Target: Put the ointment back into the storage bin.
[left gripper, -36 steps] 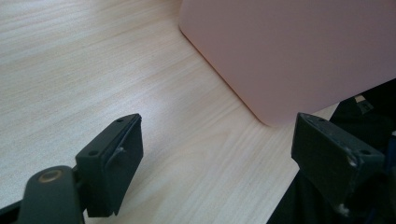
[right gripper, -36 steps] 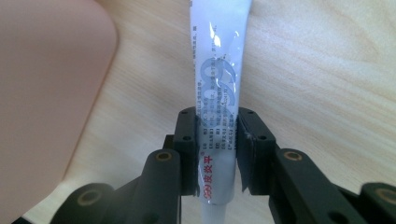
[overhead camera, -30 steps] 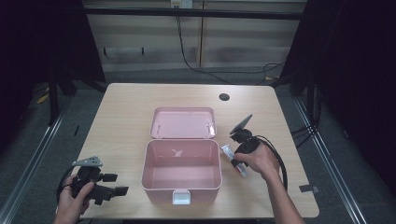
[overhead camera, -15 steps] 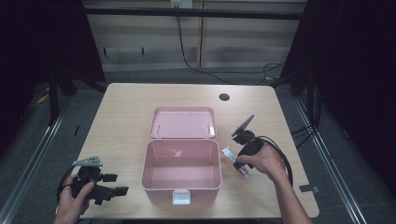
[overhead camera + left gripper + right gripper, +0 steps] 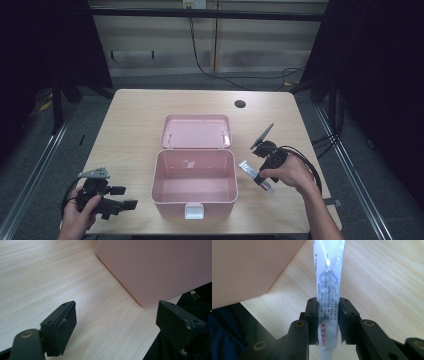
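An open pink box [image 5: 195, 197] stands mid-table with its lid [image 5: 197, 131] laid back flat behind it, and the inside looks bare. Just right of the box, my right gripper [image 5: 261, 178] is shut on a white tube [image 5: 248, 169] with red print. In the right gripper view the jaws [image 5: 329, 312] pinch the tube [image 5: 329, 277] near its lower end, low over the wood beside the pink box wall [image 5: 249, 267]. My left gripper [image 5: 127, 198] is held open at the front left corner. In the left gripper view its jaws [image 5: 117, 320] hold nothing and point at the box's corner [image 5: 155, 265].
A round cable hole [image 5: 240, 104] sits in the light wooden table [image 5: 130, 130] near the back right. The table's front edge runs just below both hands. Cables trail from the right gripper over the right edge.
The right hand and its gripper have drifted slightly to the right, still holding the tube. The left gripper has stayed where it was.
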Demonstrator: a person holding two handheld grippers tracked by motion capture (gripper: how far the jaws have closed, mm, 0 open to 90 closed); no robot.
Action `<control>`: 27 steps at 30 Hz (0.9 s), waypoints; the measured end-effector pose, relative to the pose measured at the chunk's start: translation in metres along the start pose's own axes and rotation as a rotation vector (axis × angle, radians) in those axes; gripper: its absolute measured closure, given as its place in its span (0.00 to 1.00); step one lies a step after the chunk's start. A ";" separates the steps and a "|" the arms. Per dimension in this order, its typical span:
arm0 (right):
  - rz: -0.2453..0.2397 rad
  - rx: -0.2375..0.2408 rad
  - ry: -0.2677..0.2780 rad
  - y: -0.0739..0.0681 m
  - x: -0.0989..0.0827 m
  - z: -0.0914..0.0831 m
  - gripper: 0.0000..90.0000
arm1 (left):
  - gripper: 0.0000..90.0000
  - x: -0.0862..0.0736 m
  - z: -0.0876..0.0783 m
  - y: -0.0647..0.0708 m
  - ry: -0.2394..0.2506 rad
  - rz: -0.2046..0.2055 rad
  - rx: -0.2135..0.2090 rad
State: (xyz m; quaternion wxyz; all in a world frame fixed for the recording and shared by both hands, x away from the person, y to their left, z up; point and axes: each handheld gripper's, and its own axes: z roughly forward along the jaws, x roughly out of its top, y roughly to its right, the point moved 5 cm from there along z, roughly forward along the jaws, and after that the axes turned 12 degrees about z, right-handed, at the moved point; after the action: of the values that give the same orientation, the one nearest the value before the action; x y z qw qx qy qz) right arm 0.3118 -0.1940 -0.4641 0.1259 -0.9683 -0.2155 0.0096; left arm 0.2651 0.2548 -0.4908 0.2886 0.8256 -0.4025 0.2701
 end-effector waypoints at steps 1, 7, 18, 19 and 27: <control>-0.008 0.000 -0.001 0.000 0.000 -0.001 0.80 | 0.19 0.000 0.000 0.000 0.001 -0.001 0.000; -0.081 -0.001 0.008 -0.003 -0.003 -0.004 0.80 | 0.19 0.000 0.001 0.000 0.002 -0.004 0.002; -0.169 -0.021 -0.022 -0.003 -0.010 -0.011 0.80 | 0.19 0.000 0.000 0.000 0.003 -0.004 -0.001; -0.184 -0.020 -0.027 -0.002 -0.011 -0.012 0.80 | 0.19 0.000 0.000 0.000 0.002 -0.003 0.000; -0.210 -0.018 -0.037 -0.002 -0.019 -0.019 0.80 | 0.19 0.000 0.001 0.000 0.002 -0.004 0.003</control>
State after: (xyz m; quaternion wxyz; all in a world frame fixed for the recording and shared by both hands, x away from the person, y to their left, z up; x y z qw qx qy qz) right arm 0.2947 -0.2045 -0.4459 0.1136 -0.9412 -0.3179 0.0121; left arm 0.2651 0.2542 -0.4912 0.2885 0.8266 -0.4000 0.2709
